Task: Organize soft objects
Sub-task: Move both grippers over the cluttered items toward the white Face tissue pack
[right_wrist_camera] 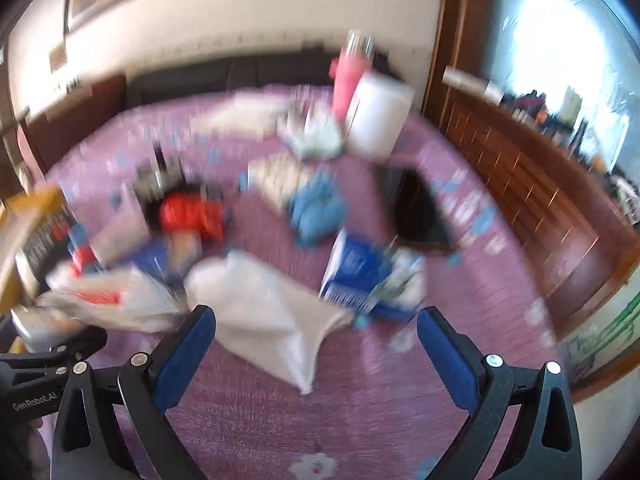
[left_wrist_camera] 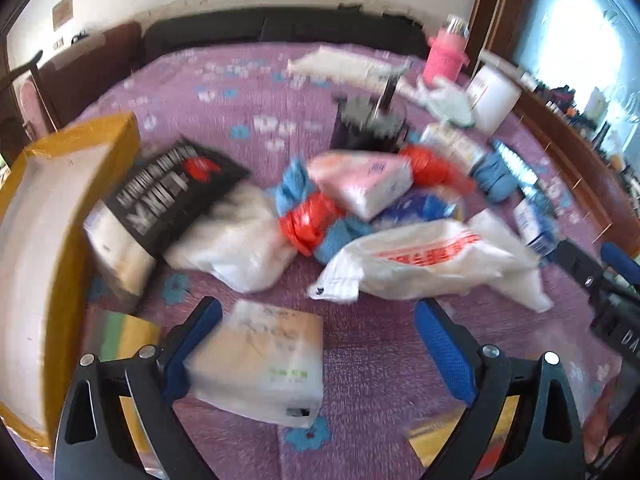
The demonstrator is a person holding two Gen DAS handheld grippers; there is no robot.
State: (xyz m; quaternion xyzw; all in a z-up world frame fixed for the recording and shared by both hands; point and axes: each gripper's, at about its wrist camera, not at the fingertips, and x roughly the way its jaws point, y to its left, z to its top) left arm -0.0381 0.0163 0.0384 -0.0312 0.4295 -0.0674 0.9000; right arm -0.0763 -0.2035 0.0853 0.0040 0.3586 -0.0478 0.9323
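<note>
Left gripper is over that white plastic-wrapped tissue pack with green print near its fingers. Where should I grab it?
Grip the white plastic-wrapped tissue pack across its narrow width, coming from above. It lies flat on the purple bedspread, between the open left gripper fingers but nearer one of them, untouched. Shift sideways to centre it first. Blur hides the finer edges.

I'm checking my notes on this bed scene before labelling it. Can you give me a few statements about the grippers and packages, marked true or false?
1. The left gripper is open. True.
2. The right gripper clamps a white bag. False: it is open, holding nothing.
3. The tissue pack lies between the left gripper's fingers. True.
4. The pink bottle lies flat. False: it stands upright.
5. The bedspread is green. False: it is purple.
</note>
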